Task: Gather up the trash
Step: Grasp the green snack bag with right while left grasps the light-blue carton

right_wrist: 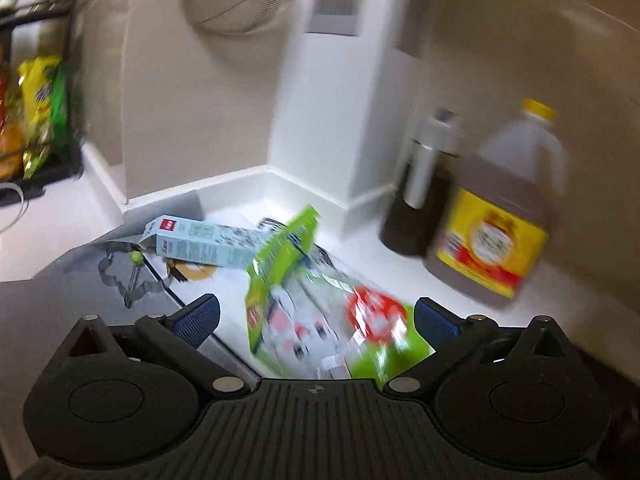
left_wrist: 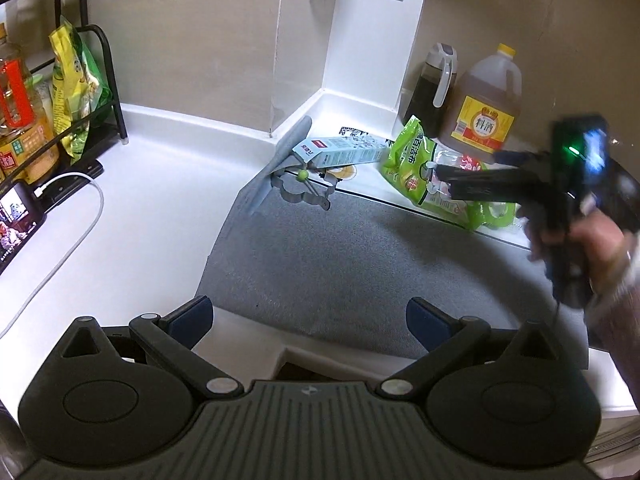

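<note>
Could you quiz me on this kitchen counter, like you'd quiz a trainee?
1. True or false: the right gripper is clamped on the green packet.
2. Which lies on the grey mat: A the big yellow-capped jug, B the metal cookie cutter, C the phone?
3. Fill in: the light blue carton lies on its ____.

Key: 1 false, its jaws are wide open around the packet; 2 B; 3 side.
</note>
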